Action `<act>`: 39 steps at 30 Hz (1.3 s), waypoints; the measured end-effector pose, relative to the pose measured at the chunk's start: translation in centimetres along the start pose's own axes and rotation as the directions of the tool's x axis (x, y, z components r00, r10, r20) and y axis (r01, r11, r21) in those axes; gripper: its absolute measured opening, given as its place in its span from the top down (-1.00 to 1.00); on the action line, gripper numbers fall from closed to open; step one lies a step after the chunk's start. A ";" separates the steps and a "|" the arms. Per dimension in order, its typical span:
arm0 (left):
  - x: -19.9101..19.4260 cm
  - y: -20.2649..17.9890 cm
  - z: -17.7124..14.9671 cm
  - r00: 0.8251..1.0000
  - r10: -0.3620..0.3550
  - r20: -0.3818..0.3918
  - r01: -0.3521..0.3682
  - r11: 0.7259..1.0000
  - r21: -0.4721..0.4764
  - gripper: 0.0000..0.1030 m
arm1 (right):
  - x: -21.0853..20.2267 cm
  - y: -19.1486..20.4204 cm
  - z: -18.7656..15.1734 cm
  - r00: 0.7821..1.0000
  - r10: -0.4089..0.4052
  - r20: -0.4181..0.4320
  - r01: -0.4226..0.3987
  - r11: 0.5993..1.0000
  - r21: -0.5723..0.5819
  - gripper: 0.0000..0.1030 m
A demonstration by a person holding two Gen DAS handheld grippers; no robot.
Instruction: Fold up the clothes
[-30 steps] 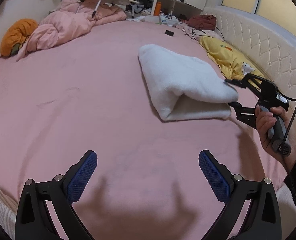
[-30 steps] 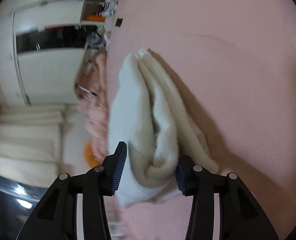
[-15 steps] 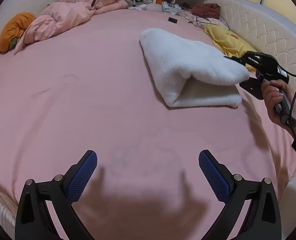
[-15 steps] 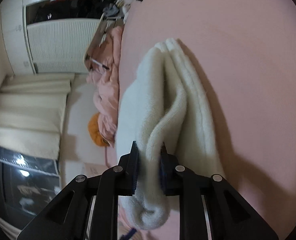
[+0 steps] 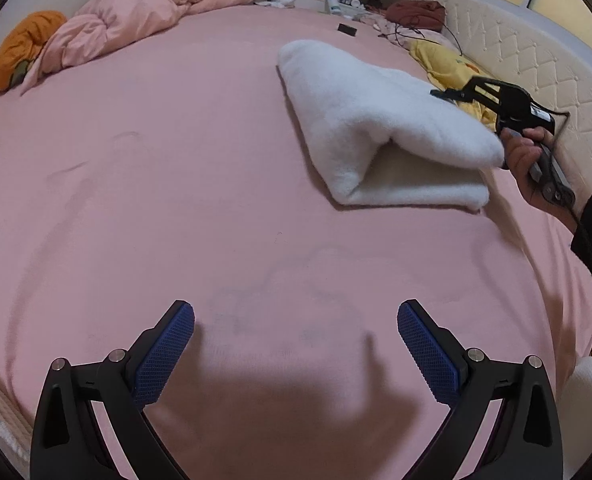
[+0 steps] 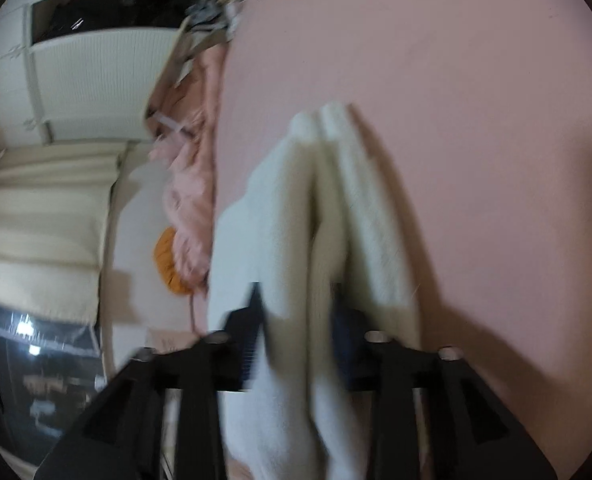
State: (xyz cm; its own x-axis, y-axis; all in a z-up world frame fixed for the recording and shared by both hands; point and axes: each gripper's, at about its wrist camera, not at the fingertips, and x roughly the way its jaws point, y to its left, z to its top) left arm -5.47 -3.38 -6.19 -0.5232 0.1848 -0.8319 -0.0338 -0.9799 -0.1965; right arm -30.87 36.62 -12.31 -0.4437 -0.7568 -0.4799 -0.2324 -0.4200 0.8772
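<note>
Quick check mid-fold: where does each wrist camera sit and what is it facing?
Left wrist: low over the pink bed, facing the white garment; own open left gripper, plus the hand holding the right gripper.
Right wrist: rolled sideways, blurred, at the garment's edge; right gripper around a layer.
Shared: garment, bed, orange bundle.
</note>
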 end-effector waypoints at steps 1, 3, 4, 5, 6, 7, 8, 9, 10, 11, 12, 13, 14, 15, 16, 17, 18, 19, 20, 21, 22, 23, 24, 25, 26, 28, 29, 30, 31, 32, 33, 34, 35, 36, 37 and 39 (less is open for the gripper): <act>0.1 0.0 0.0 1.000 0.003 -0.003 -0.003 1.000 0.002 -0.98 | 0.1 0.1 0.2 1.000 -0.009 -0.002 0.009 1.000 -0.009 0.20; 0.3 -0.1 0.1 1.000 0.003 -0.006 -0.003 1.000 0.003 -0.98 | 0.0 0.4 0.1 1.000 -0.023 0.012 0.024 0.999 -0.046 0.59; 0.3 -0.1 0.2 1.000 0.003 -0.007 -0.003 1.000 0.003 -0.98 | 0.0 1.0 0.1 0.998 -0.057 0.029 0.059 0.995 -0.080 0.59; 0.4 -0.2 0.2 1.000 0.002 -0.008 -0.002 1.000 0.003 -0.98 | -0.2 1.6 -0.3 0.995 -0.086 0.047 0.091 0.990 -0.111 0.54; 0.4 -0.2 0.2 1.000 0.003 -0.007 -0.003 1.000 0.004 -0.98 | -0.4 2.3 -0.3 0.991 -0.114 0.065 0.122 0.985 -0.122 0.51; 0.4 -0.2 0.3 1.000 0.006 -0.006 -0.006 1.000 0.007 -0.98 | -1.2 3.3 -0.7 0.976 -0.177 0.124 0.194 0.971 -0.141 0.30; 0.3 -0.2 0.3 1.000 0.010 -0.003 -0.010 1.000 0.010 -0.98 | -2.4 4.2 -1.4 0.948 -0.249 0.199 0.282 0.946 -0.160 0.20; 0.3 -0.2 0.3 1.000 0.014 -0.001 -0.014 1.000 0.011 -0.98 | -3.7 5.6 -2.4 0.903 -0.303 0.304 0.371 0.907 -0.200 0.20; 0.2 -0.2 0.4 1.000 0.020 0.002 -0.020 1.000 0.011 -0.98 | -5.2 7.2 -4.0 0.840 -0.332 0.429 0.463 0.850 -0.250 0.20; 0.1 -0.2 0.5 1.000 0.025 0.005 -0.025 1.000 0.011 -0.98 | -6.3 8.6 -6.0 0.779 -0.349 0.521 0.544 0.789 -0.285 0.20; 0.0 -0.1 0.6 0.999 0.031 0.010 -0.031 0.999 0.012 -0.98 | -7.2 10.1 -8.2 0.717 -0.359 0.598 0.619 0.723 -0.308 0.20; -0.2 -0.1 0.7 0.999 0.038 0.019 -0.038 0.999 0.013 -0.98 | -7.6 11.1 -10.1 0.684 -0.361 0.634 0.663 0.670 -0.334 0.19; -0.5 -0.1 0.8 0.998 0.047 0.030 -0.048 0.999 0.016 -0.98 | -7.8 11.9 -12.0 0.664 -0.361 0.655 0.694 0.623 -0.360 0.19; -0.8 -0.2 1.0 0.997 0.061 0.046 -0.062 0.998 0.023 -0.98 | -7.9 12.6 -15.0 0.650 -0.354 0.672 0.722 0.562 -0.403 0.19; -1.3 -0.3 1.1 0.995 0.074 0.065 -0.076 0.997 0.033 -0.98 | -7.7 12.8 -17.5 0.642 -0.351 0.682 0.739 0.519 -0.429 0.19; -1.7 -0.4 1.2 0.993 0.081 0.083 -0.085 0.996 0.043 -0.98 | -7.4 12.9 -19.6 0.635 -0.350 0.688 0.752 0.485 -0.447 0.19; -2.1 -0.6 1.3 0.992 0.082 0.097 -0.087 0.995 0.049 -0.98 | -7.1 12.7 -21.9 0.629 -0.353 0.692 0.761 0.462 -0.456 0.19; -2.5 -0.7 1.3 0.991 0.078 0.110 -0.084 0.995 0.055 -0.98 | -6.6 12.4 -24.2 0.623 -0.363 0.693 0.768 0.452 -0.454 0.19; -2.9 -0.8 1.2 0.991 0.069 0.118 -0.077 0.995 0.061 -0.98 | -6.2 11.7 -26.2 0.622 -0.372 0.689 0.770 0.453 -0.450 0.19; -3.3 -0.9 1.1 0.990 0.061 0.127 -0.070 0.995 0.066 -0.98 | -5.7 11.0 -27.9 0.627 -0.378 0.681 0.765 0.462 -0.448 0.19; -3.7 -1.1 1.0 0.990 0.052 0.134 -0.062 0.995 0.073 -0.98 | -5.1 10.7 -29.2 0.633 -0.383 0.673 0.761 0.471 -0.447 0.19; -4.0 -1.3 0.8 0.989 0.046 0.139 -0.058 0.995 0.082 -0.98 | -4.5 10.4 -30.5 0.638 -0.389 0.665 0.756 0.479 -0.446 0.19; -4.3 -1.4 0.6 0.988 0.044 0.145 -0.058 0.994 0.090 -0.98 | -4.3 10.1 -31.6 0.641 -0.395 0.658 0.753 0.490 -0.440 0.19; -4.6 -1.6 0.4 0.988 0.042 0.151 -0.057 0.993 0.098 -0.98 | -4.4 9.6 -32.6 0.643 -0.402 0.652 0.750 0.501 -0.431 0.19; -4.9 -1.7 0.2 0.987 0.040 0.157 -0.057 0.993 0.106 -0.98 | -4.5 9.2 -33.6 0.645 -0.409 0.646 0.748 0.513 -0.421 0.19; -5.6 -2.1 -0.2 0.985 0.044 0.169 -0.065 0.991 0.121 -0.98 | -4.8 9.0 -34.5 0.633 -0.417 0.652 0.756 0.512 -0.407 0.18; -6.0 -2.2 -0.4 0.983 0.047 0.176 -0.070 0.989 0.128 -0.98 | -5.0 9.0 -34.9 0.626 -0.421 0.656 0.762 0.509 -0.400 -0.18; -6.3 -2.4 -0.6 0.982 0.049 0.182 -0.074 0.988 0.133 -0.98 | -5.2 9.1 -35.1 0.617 -0.419 0.666 0.768 0.506 -0.394 -0.54; -6.6 -2.6 -0.8 0.981 0.052 0.186 -0.078 0.987 0.137 -0.98 | -5.7 9.3 -35.5 0.613 -0.398 0.683 0.766 0.513 -0.389 -0.96; -6.9 -2.8 -0.9 0.980 0.054 0.191 -0.082 0.987 0.142 -0.98 | -6.3 9.5 -35.9 0.613 -0.365 0.700 0.757 0.525 -0.389 -0.99; -7.2 -3.0 -1.1 0.979 0.056 0.195 -0.086 0.986 0.146 -0.98 | -6.9 9.7 -36.2 0.615 -0.336 0.713 0.748 0.534 -0.394 -0.99; -7.6 -3.2 -1.3 0.978 0.059 0.199 -0.090 0.985 0.150 -0.98 | -7.3 10.0 -36.4 0.625 -0.320 0.712 0.738 0.540 -0.405 -0.99; -7.9 -3.4 -1.5 0.978 0.057 0.201 -0.089 0.984 0.153 -0.98 | -7.6 10.2 -36.5 0.638 -0.309 0.706 0.727 0.544 -0.419 -0.99; -8.2 -3.5 -1.7 0.978 0.053 0.200 -0.084 0.984 0.154 -0.98 | -7.9 10.5 -36.7 0.651 -0.298 0.698 0.715 0.550 -0.432 -0.99; -8.4 -3.6 -1.8 0.979 0.051 0.197 -0.082 0.985 0.152 -0.98 | -8.3 10.6 -36.8 0.666 -0.283 0.690 0.698 0.563 -0.442 -0.99; -8.8 -3.9 -2.0 0.980 0.051 0.194 -0.081 0.986 0.148 -0.98 | -9.1 10.9 -37.0 0.696 -0.248 0.674 0.657 0.599 -0.458 -0.99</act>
State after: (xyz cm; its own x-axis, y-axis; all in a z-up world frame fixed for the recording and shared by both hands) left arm 1.00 -0.99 0.87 -0.6797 0.1167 -0.7241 -0.1174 -0.9918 -0.0496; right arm 2.61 20.41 1.20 -0.8347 -0.0848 -0.5442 -0.0343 -0.9782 0.2050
